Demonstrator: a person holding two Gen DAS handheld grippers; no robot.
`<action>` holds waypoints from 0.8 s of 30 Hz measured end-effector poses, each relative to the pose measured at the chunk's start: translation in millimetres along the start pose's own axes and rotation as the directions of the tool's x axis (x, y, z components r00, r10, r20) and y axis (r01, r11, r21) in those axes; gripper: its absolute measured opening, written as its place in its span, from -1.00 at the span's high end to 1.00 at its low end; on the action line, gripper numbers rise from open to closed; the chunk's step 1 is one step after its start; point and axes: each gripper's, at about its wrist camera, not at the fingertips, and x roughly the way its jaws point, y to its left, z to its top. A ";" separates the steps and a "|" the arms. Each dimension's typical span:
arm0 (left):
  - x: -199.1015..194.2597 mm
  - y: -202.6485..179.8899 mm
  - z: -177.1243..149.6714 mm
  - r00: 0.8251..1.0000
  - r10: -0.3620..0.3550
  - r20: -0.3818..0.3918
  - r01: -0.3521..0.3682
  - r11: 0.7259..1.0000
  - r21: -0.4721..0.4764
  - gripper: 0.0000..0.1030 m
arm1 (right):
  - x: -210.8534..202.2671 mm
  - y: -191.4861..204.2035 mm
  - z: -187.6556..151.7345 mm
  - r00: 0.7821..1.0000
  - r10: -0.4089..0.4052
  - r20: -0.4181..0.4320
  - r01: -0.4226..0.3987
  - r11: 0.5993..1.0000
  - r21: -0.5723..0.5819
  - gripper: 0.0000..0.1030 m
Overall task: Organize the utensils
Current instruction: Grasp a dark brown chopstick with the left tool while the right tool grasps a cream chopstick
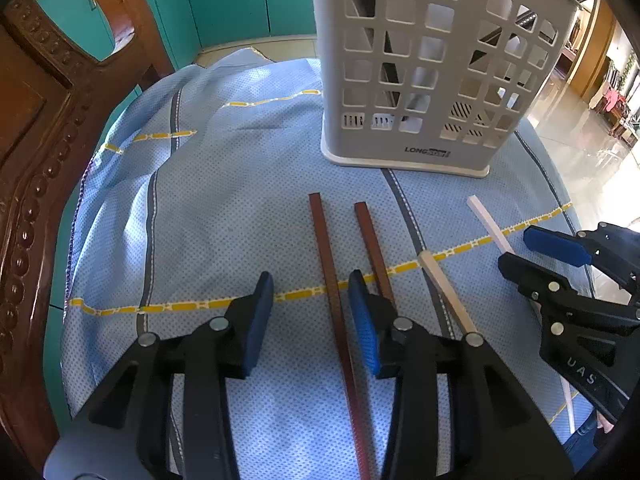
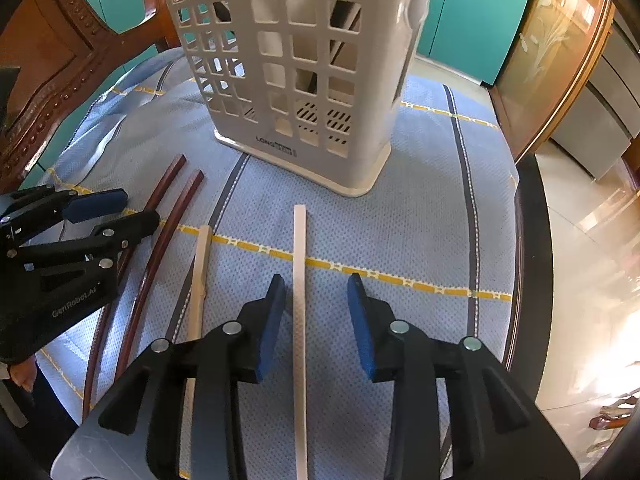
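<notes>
Several chopsticks lie on a blue cloth in front of a white slotted utensil holder (image 1: 424,68), which also shows in the right wrist view (image 2: 304,64). My left gripper (image 1: 312,292) is open, its jaws either side of a dark brown chopstick (image 1: 326,256); a second brown chopstick (image 1: 374,252) lies just outside its right finger. A beige chopstick (image 1: 444,288) and a white chopstick (image 1: 490,224) lie further right. My right gripper (image 2: 316,296) is open around the white chopstick (image 2: 299,280). The beige chopstick (image 2: 202,264) and the brown pair (image 2: 160,232) lie to its left.
The blue cloth (image 1: 224,216) covers a round table whose dark edge (image 2: 532,280) runs at the right. A carved wooden chair (image 1: 44,128) stands at the left. Dark utensils stand inside the holder. Teal cabinets are behind.
</notes>
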 end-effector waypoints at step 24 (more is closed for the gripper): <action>-1.6 -2.7 -3.5 1.000 -0.030 -0.003 0.030 1.000 -0.007 0.44 | -0.4 -0.2 -0.5 1.000 0.009 0.003 -0.009 1.000 0.000 0.32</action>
